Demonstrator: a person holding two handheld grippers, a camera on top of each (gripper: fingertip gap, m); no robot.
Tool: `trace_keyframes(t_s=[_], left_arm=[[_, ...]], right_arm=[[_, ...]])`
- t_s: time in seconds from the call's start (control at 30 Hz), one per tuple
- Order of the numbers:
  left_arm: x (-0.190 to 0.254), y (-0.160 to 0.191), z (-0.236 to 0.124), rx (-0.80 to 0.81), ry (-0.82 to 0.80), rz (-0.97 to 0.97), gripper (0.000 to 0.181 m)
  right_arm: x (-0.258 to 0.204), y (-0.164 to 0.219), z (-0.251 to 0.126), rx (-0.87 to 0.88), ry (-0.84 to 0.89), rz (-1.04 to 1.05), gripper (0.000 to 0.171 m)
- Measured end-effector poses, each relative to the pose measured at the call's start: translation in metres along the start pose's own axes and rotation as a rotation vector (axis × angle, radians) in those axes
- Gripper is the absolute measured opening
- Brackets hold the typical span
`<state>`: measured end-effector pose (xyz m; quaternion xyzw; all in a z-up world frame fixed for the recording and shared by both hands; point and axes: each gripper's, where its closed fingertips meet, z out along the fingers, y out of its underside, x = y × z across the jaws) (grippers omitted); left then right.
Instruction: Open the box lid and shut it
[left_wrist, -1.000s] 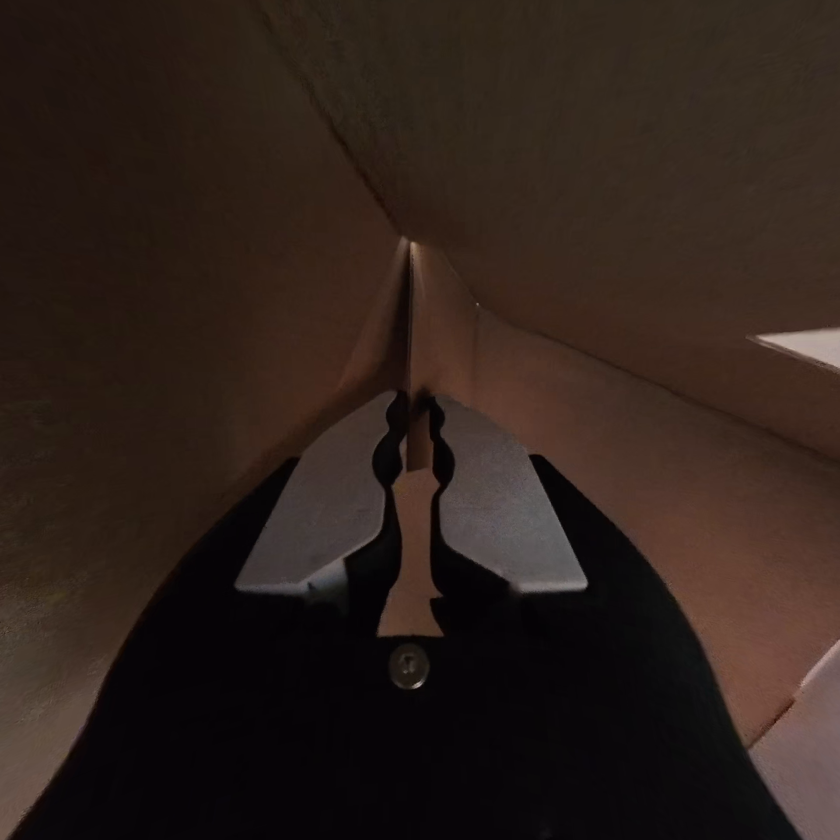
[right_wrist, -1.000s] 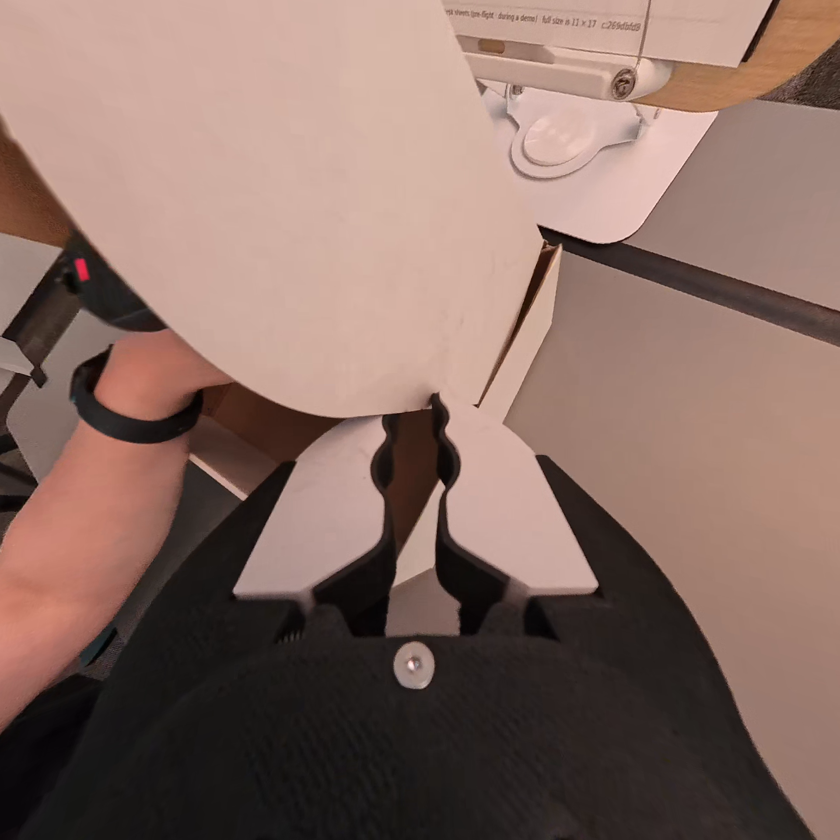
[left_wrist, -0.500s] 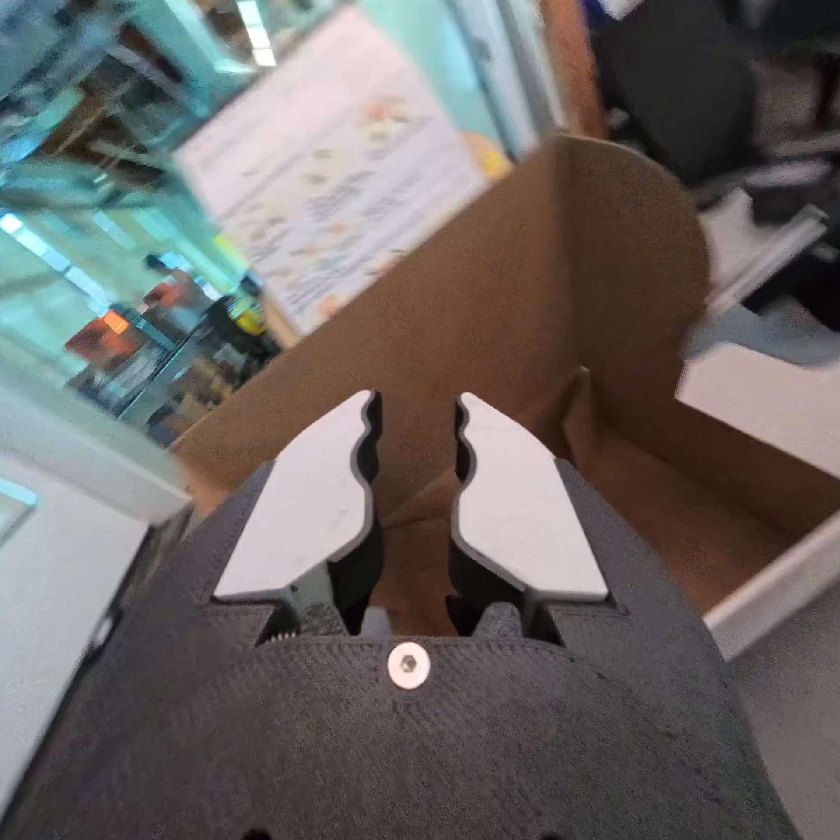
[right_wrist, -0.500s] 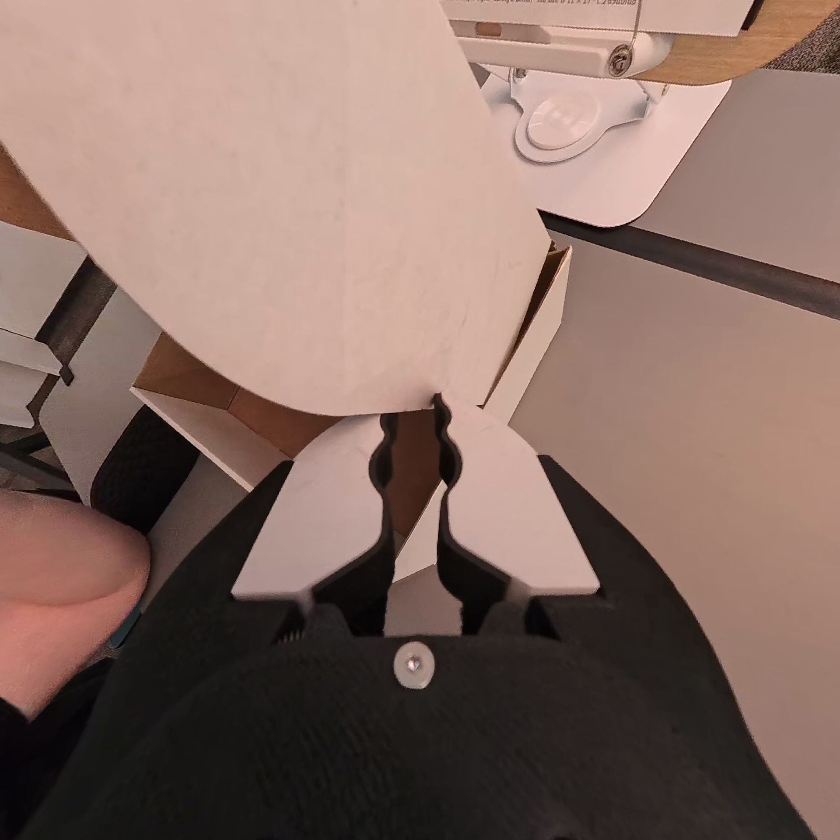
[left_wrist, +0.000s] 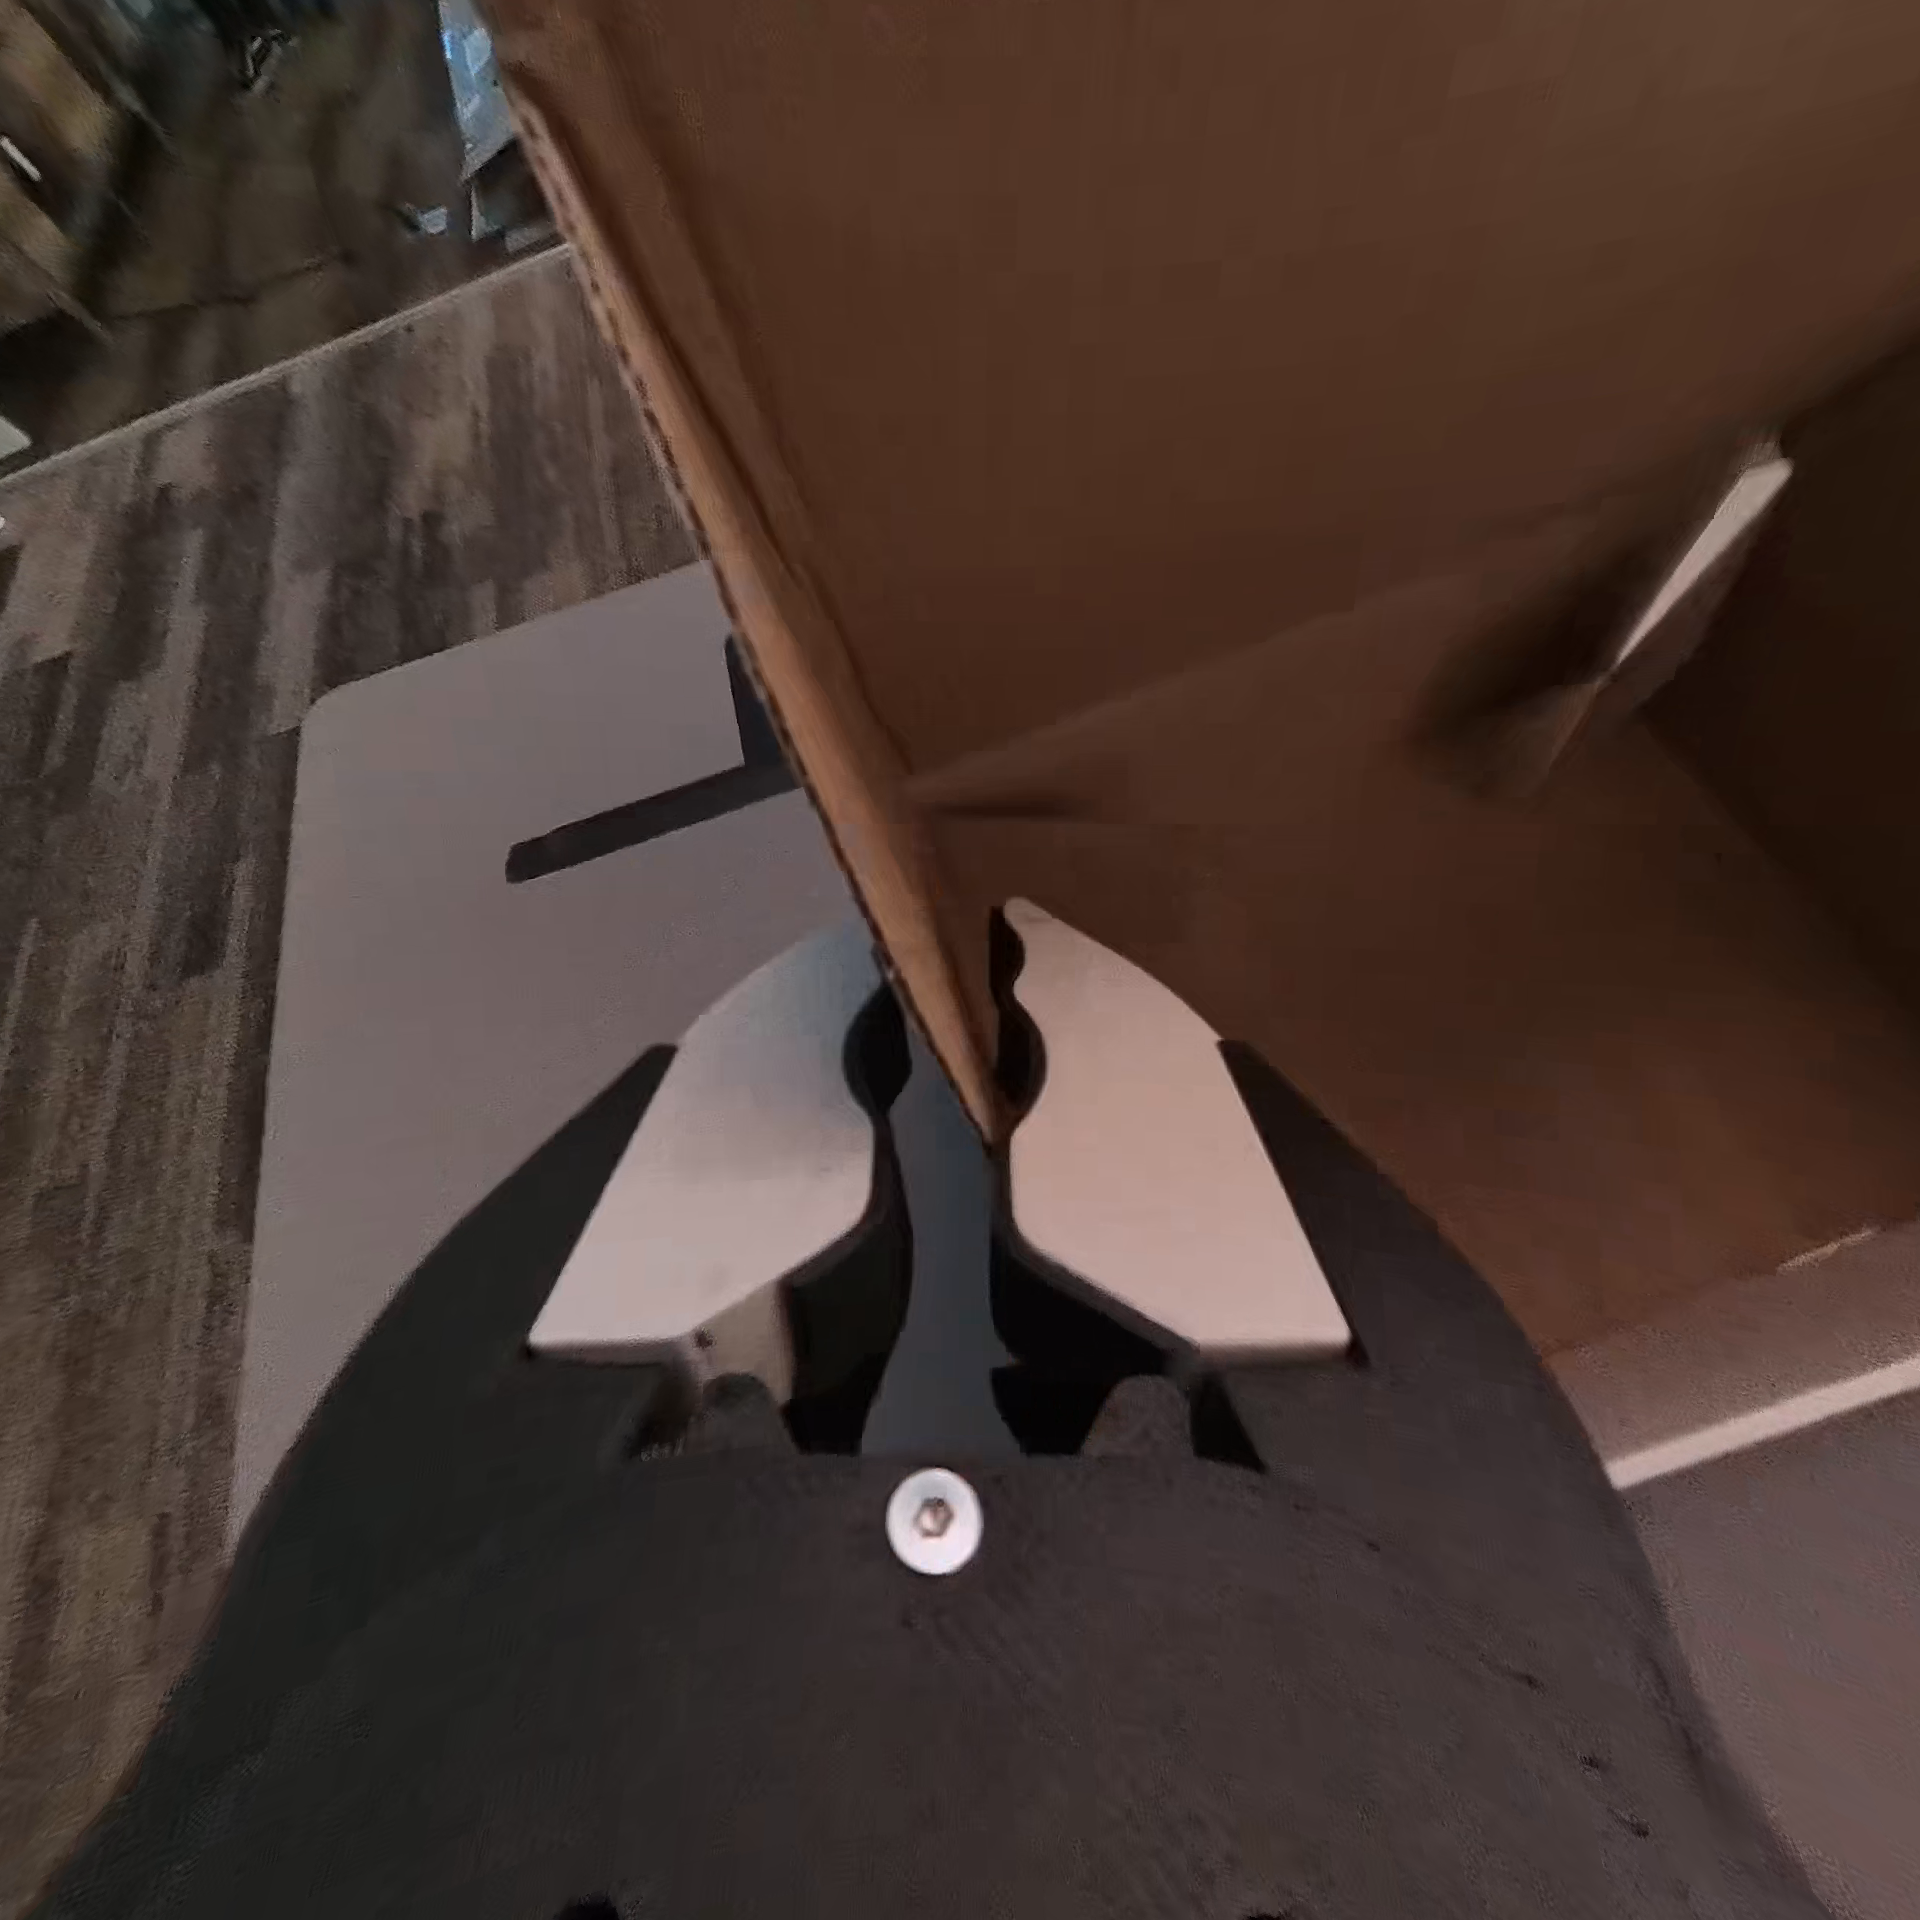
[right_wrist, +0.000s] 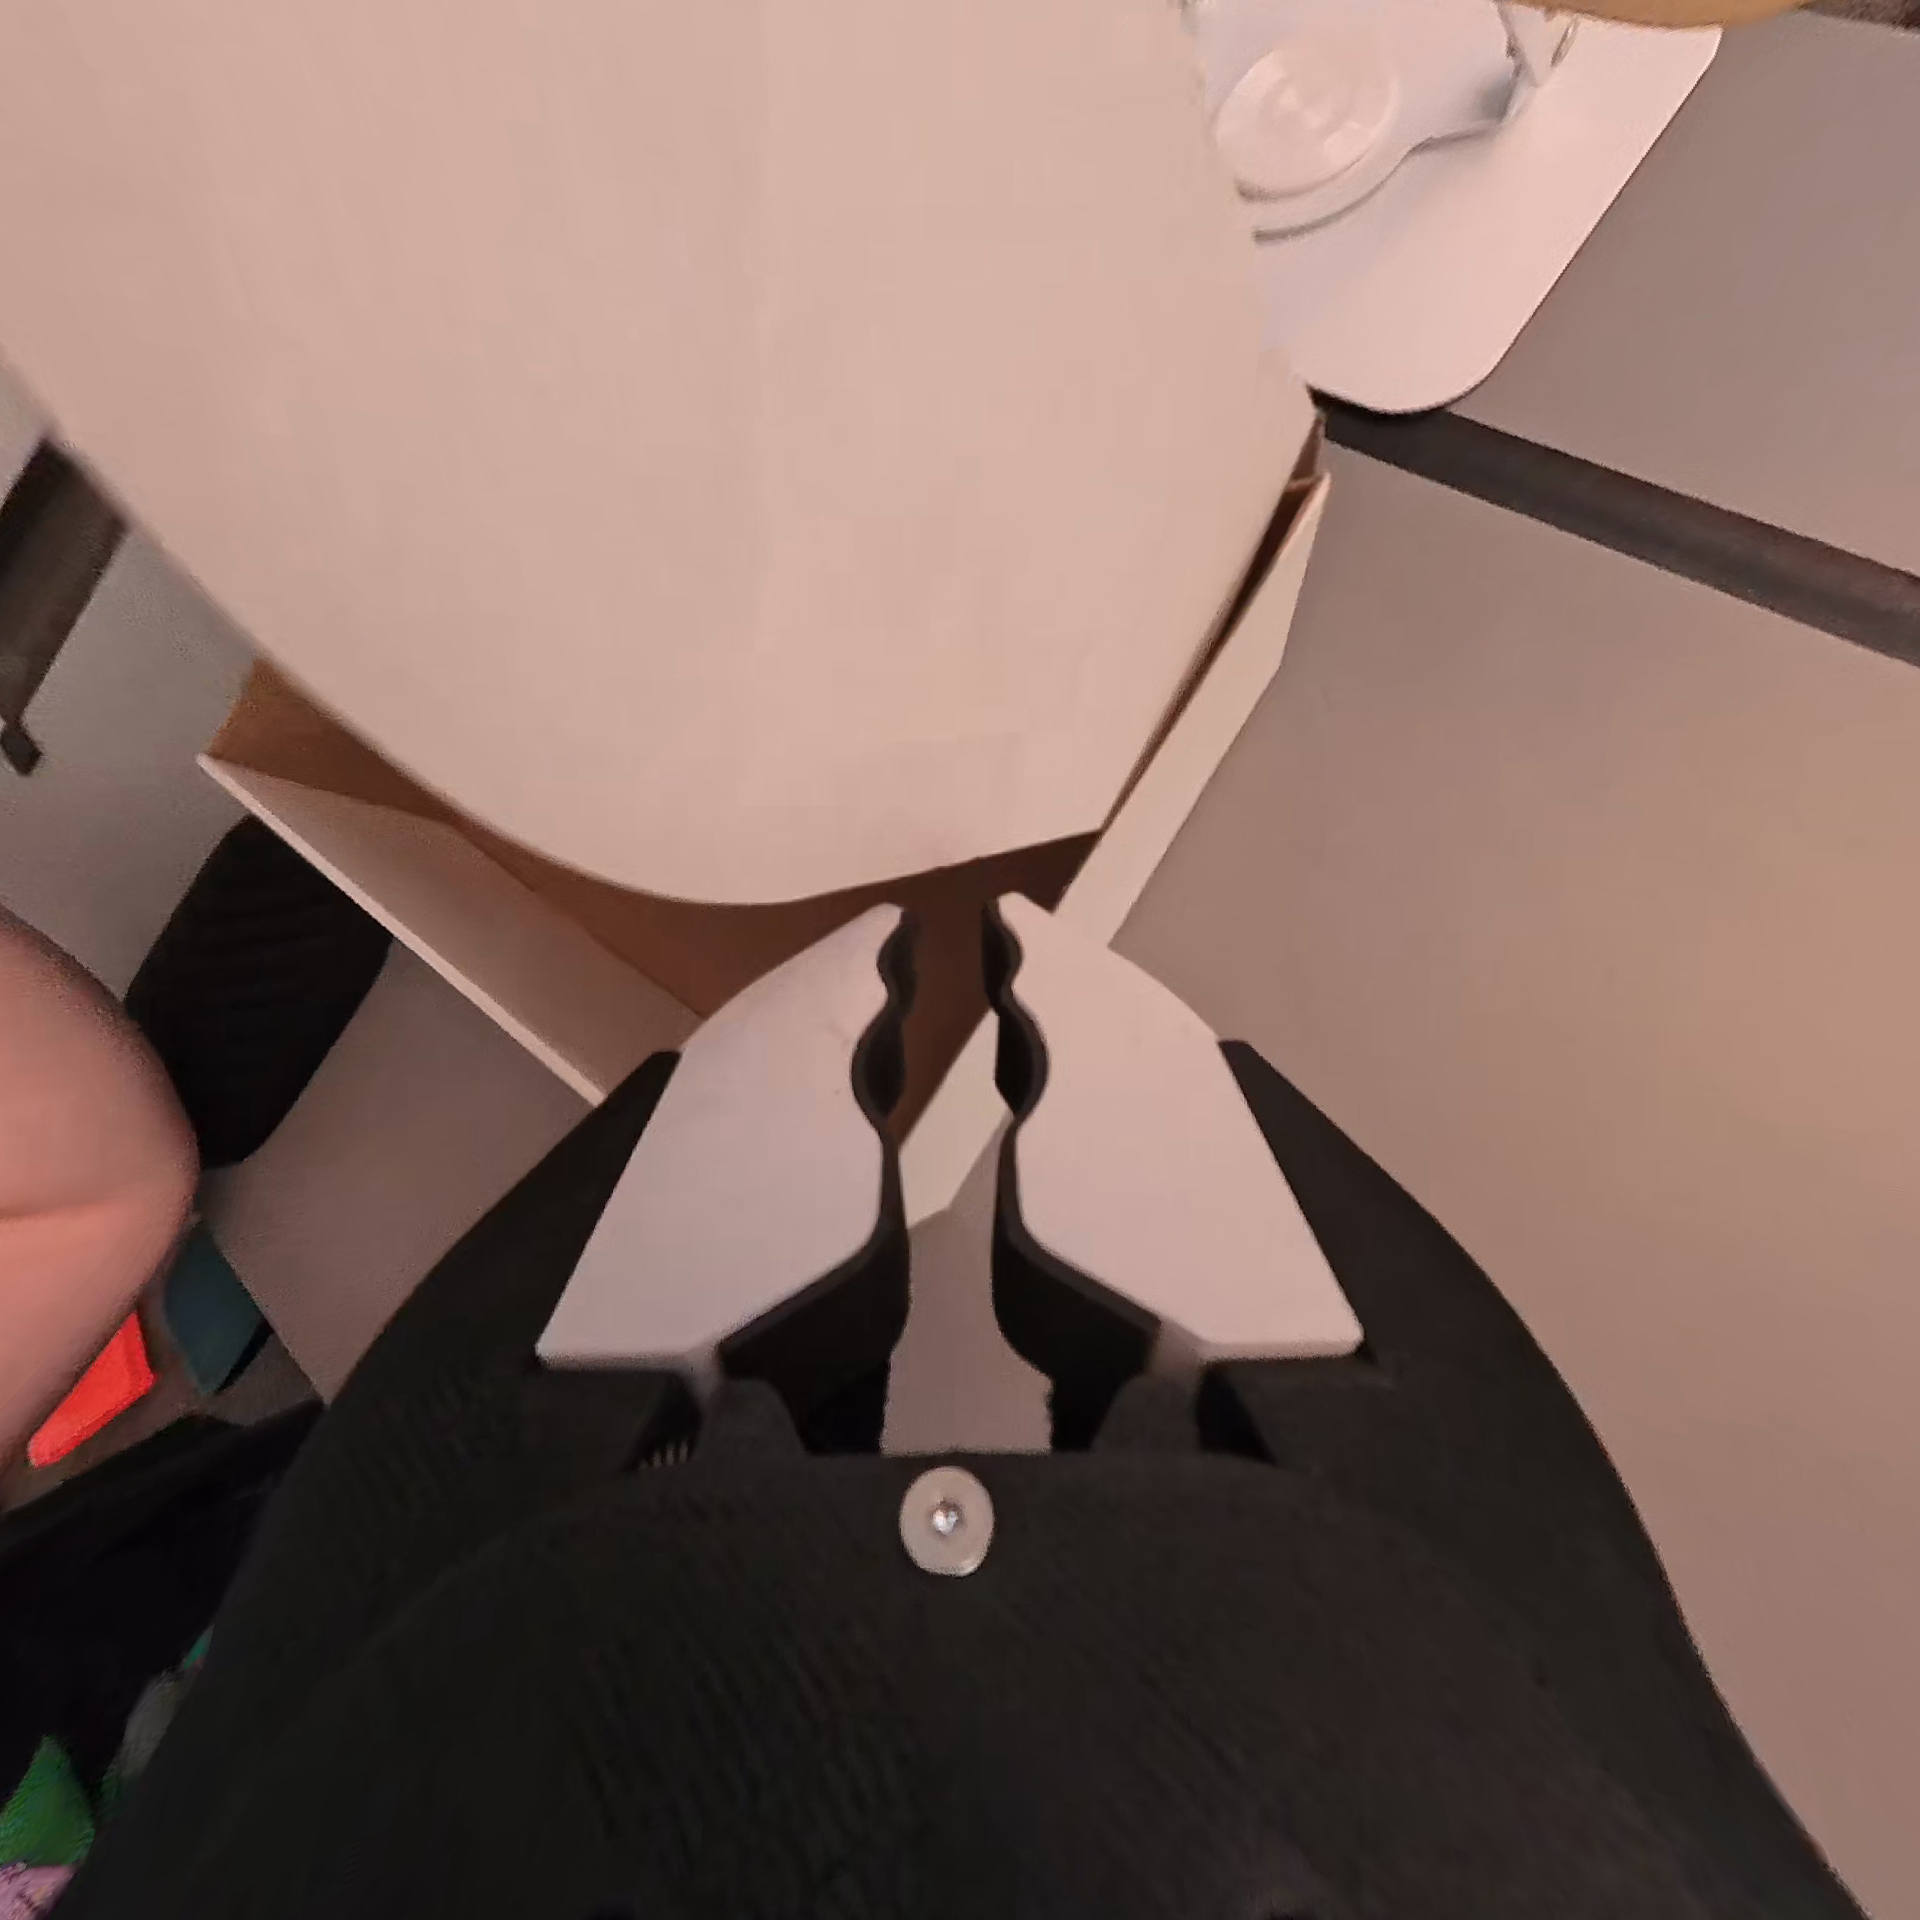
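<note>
The cardboard box is white outside and brown inside. In the left wrist view its raised lid (left_wrist: 1143, 416) fills the top right, with the brown box interior (left_wrist: 1558, 1039) under it. My left gripper (left_wrist: 935, 925) is shut on the lid's corrugated side edge, which runs down between the two fingers. In the right wrist view the lid's white outer face (right_wrist: 675, 416) stands tilted over the open box, and its white side wall (right_wrist: 1195, 748) runs down behind my fingers. My right gripper (right_wrist: 948, 909) hovers over the box's near corner just below the lid's curved edge, jaws nearly together and empty.
The box stands on a grey table (right_wrist: 1558, 935) with a dark seam (right_wrist: 1662, 520). A white stand base (right_wrist: 1455, 208) lies behind the box. A person's arm (right_wrist: 73, 1143) shows at the left edge. Patterned carpet (left_wrist: 156, 727) lies beyond the table's edge (left_wrist: 468, 935).
My left gripper let go of a flap inside the dark box, swung out open, and has now closed on the lid's side edge. The lid's edge now sits slightly off my right fingertips.
</note>
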<state>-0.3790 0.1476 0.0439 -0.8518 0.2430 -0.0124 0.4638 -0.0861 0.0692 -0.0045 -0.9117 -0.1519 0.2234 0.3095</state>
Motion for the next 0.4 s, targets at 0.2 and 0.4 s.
trace_keyframes(t_s=[0.2,0.4], left_arm=[[0.003,0.021,0.005,-0.114,-0.019,0.054,0.007],[0.011,0.052,-0.003,-0.296,0.026,0.122,0.009]], right_arm=[[-0.004,-0.012,-0.027,0.100,-0.036,-0.043,0.027],[-0.027,-0.066,-0.082,0.512,0.173,-0.339,0.045]])
